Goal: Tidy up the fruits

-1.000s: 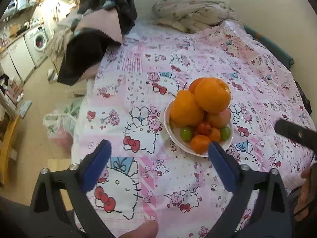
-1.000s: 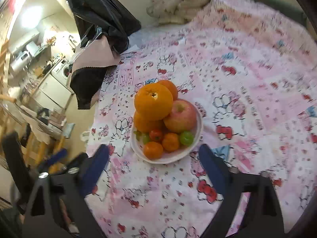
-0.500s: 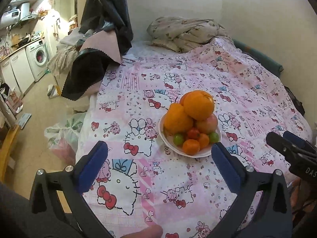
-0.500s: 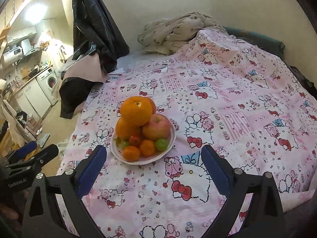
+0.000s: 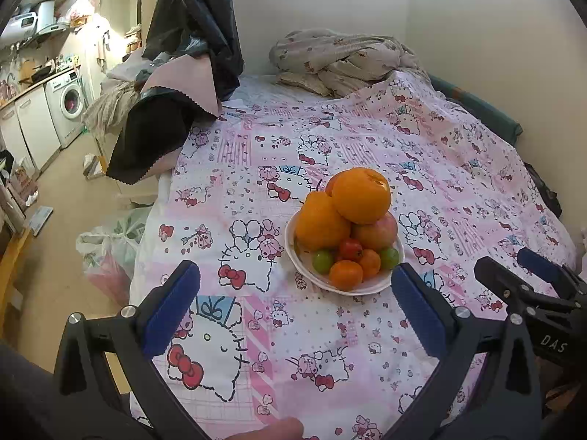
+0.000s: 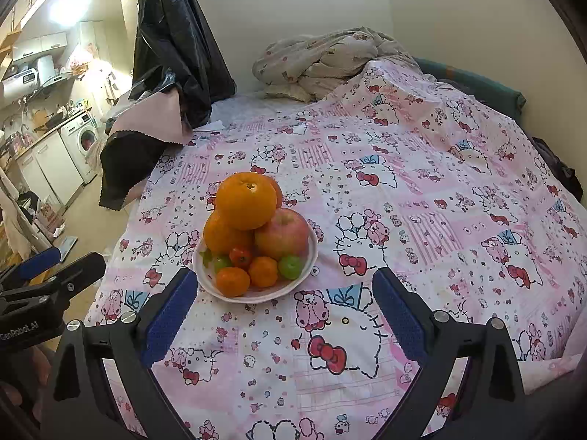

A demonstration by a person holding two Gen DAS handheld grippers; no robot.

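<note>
A white bowl (image 5: 370,286) (image 6: 310,256) sits on the pink cartoon-print bedspread, heaped with fruit. A big orange (image 5: 361,195) (image 6: 245,200) tops the pile, resting on another orange (image 5: 321,225) and a red apple (image 6: 281,234). Small tangerines (image 5: 345,275), green fruits (image 6: 290,267) and a red tomato (image 6: 240,255) lie at the bowl's front. My left gripper (image 5: 293,304) is open, just short of the bowl. My right gripper (image 6: 284,310) is open too, with the bowl beyond its fingertips. Both hold nothing.
A crumpled blanket (image 5: 341,60) lies at the head of the bed by the wall. Dark and pink cloths (image 5: 165,110) hang over the bed's left edge. Plastic bags (image 5: 106,245) sit on the floor; a washing machine (image 5: 69,102) stands farther left.
Both grippers have pulled back and up from the bowl, so it looks smaller and more of the bed shows. Both stay open. The fruit has not moved.
</note>
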